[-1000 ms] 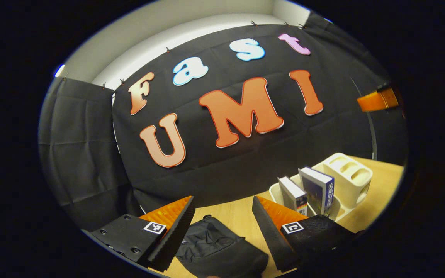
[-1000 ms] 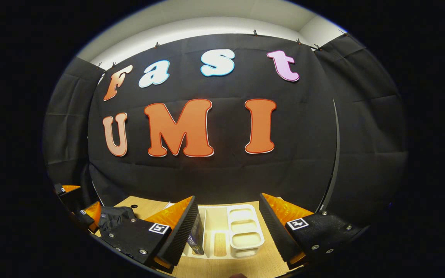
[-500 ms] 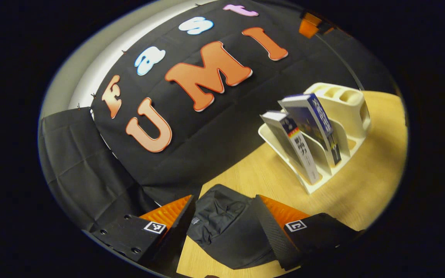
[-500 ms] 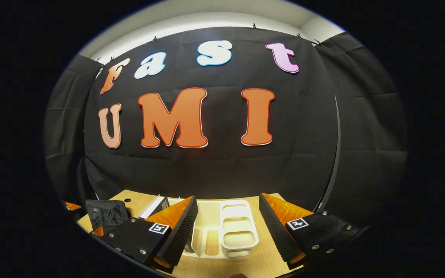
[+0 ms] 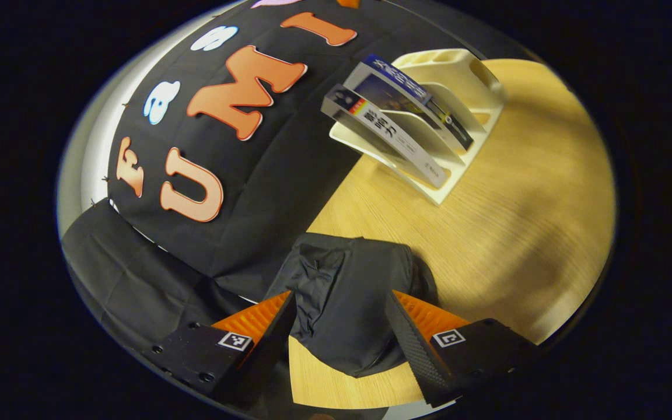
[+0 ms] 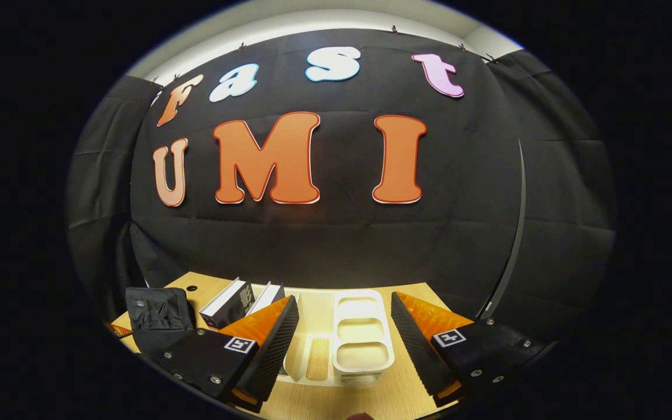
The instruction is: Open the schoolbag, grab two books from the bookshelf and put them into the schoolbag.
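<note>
A black schoolbag [image 5: 347, 297] lies on the wooden table [image 5: 517, 192], seen from above between the fingers of my left gripper [image 5: 342, 321], which is open and hangs over it. Two books [image 5: 394, 114] lean in a cream bookshelf [image 5: 458, 76] farther back on the table. In the right gripper view my right gripper [image 6: 345, 335] stands open above the table's near side, in front of the bookshelf [image 6: 359, 338]. The books [image 6: 242, 300] lean left of it and the schoolbag [image 6: 155, 312] sits at far left.
The bookshelf has a block of cup-like compartments [image 6: 360, 329] on its right end. The booth's black cloth wall [image 6: 336, 233] closes the table's far side. Bare table top [image 5: 534, 233] lies right of the schoolbag.
The left gripper has tipped downward and come over the schoolbag, so bag and table now show from above. The right gripper has shifted slightly, bringing the books and the bag more into sight.
</note>
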Demonstrator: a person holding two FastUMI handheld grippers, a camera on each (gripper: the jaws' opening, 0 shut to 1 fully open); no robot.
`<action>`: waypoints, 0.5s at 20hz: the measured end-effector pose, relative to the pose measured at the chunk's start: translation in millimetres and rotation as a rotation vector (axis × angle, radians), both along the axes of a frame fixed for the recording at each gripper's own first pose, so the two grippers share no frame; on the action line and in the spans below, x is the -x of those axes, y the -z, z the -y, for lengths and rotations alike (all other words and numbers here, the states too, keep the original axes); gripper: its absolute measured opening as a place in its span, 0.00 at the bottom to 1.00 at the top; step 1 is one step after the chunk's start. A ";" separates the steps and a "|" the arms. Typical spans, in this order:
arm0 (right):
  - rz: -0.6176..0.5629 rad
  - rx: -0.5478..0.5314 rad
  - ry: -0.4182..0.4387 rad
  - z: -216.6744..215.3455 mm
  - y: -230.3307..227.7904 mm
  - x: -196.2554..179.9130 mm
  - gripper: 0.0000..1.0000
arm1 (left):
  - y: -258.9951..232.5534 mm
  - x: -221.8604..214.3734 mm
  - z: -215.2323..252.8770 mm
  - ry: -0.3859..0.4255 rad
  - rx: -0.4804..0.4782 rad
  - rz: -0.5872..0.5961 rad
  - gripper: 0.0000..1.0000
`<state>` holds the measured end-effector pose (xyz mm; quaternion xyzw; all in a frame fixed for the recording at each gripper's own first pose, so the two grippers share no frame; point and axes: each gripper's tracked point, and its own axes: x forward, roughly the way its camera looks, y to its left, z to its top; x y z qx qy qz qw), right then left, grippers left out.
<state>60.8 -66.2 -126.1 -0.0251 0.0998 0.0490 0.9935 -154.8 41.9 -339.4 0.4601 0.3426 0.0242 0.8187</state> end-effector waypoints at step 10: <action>-0.005 -0.008 0.017 11.9 3.4 -6.0 0.94 | 38.4 13.7 -29.3 -0.078 -0.089 -0.120 0.97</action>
